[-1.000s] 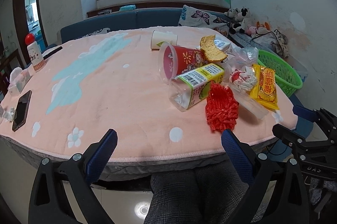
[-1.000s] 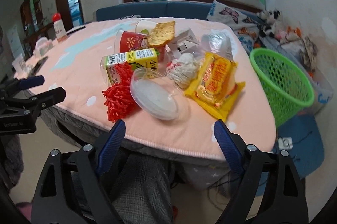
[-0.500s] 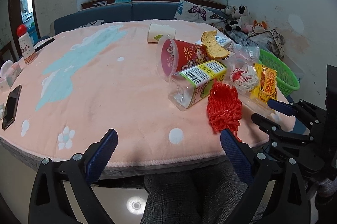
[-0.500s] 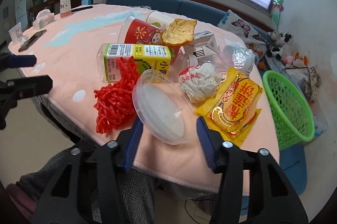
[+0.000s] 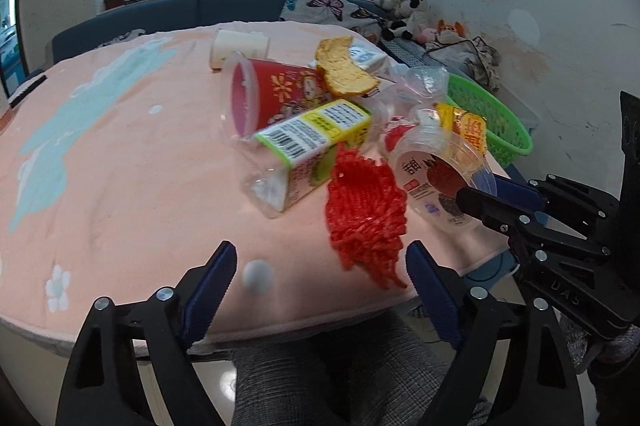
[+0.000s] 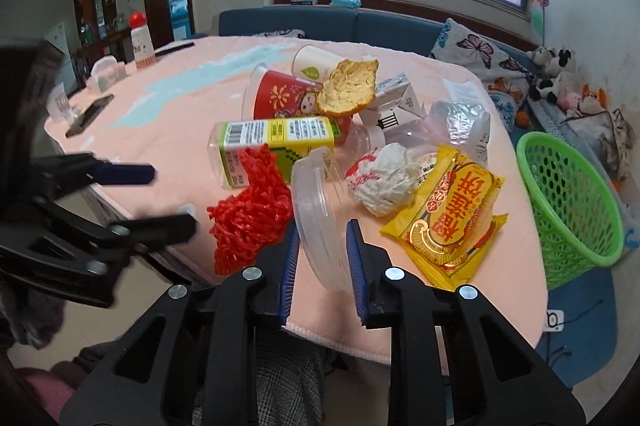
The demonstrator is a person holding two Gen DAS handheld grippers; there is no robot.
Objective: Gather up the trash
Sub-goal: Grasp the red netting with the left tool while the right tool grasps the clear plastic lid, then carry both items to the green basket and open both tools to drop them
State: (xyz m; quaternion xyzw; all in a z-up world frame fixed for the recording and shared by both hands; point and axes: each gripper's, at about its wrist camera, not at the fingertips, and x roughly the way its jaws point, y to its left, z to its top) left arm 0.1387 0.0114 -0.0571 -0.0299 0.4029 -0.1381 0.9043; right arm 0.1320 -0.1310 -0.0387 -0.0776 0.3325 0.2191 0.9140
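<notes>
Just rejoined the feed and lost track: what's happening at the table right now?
A person is clearing rubbish from the pink-clothed table with two handheld grippers. The right gripper has just been closing and is shut on the clear plastic tub, tipped on edge at the near table edge. The left gripper is open, its jaws just narrowing slightly with nothing between them, near the red mesh netting. The green plastic basket stands beside the table; the other litter lies on the cloth.
</notes>
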